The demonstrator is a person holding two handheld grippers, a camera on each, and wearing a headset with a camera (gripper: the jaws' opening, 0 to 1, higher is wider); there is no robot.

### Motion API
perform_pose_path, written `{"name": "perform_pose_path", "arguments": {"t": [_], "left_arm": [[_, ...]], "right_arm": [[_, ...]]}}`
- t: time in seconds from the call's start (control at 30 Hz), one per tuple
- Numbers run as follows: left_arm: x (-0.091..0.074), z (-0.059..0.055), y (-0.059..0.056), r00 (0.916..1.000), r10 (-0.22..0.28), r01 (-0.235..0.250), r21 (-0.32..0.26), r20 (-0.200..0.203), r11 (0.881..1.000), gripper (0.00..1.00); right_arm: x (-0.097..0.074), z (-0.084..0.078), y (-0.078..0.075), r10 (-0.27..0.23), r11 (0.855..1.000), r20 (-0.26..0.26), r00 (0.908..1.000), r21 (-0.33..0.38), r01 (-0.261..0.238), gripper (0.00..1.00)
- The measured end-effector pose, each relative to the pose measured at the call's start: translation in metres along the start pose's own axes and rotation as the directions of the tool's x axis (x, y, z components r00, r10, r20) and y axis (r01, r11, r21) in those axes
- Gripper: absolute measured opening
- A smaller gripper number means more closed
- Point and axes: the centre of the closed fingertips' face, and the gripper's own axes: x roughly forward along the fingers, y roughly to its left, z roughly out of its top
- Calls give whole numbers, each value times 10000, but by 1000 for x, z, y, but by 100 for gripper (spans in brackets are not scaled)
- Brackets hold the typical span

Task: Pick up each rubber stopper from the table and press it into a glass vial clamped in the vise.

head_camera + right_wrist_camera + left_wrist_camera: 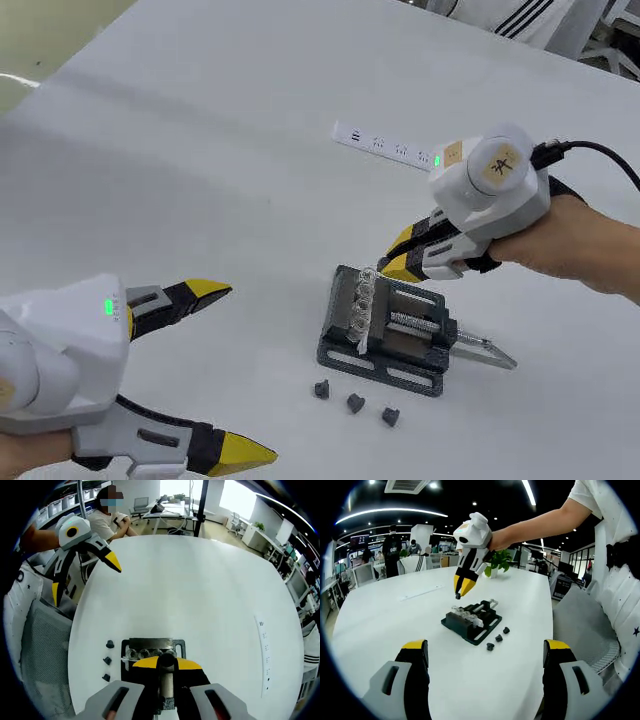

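A black vise (400,350) sits on the white table and clamps a row of glass vials (363,303). Three dark rubber stoppers (355,403) lie loose in front of it. My right gripper (396,258) hovers just above the far end of the vials, shut on a dark stopper (166,659); the vials (144,653) show right under its tips (166,665). My left gripper (225,372) is held open and empty at the near left, well away from the vise (472,621). The left gripper view looks across at the loose stoppers (498,638).
A white power strip (385,145) lies on the table beyond the vise. The vise handle (487,348) sticks out to the right. The table edge and a grey chair (580,625) are near the stoppers' side. People sit at the far desks.
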Motion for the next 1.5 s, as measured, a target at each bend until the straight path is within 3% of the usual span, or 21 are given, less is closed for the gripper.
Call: {"name": "perform_pose_path", "arguments": {"t": [0.4, 1.5], "left_arm": [[2, -1, 6, 9999, 72, -71, -150, 108, 9999, 94], [4, -7, 9, 9997, 174, -166, -369, 199, 9992, 94]], "right_arm": [[18, -1, -4, 292, 9995, -281, 9992, -91, -295, 6], [26, -8, -7, 555, 9984, -563, 9969, -13, -557, 6]]}}
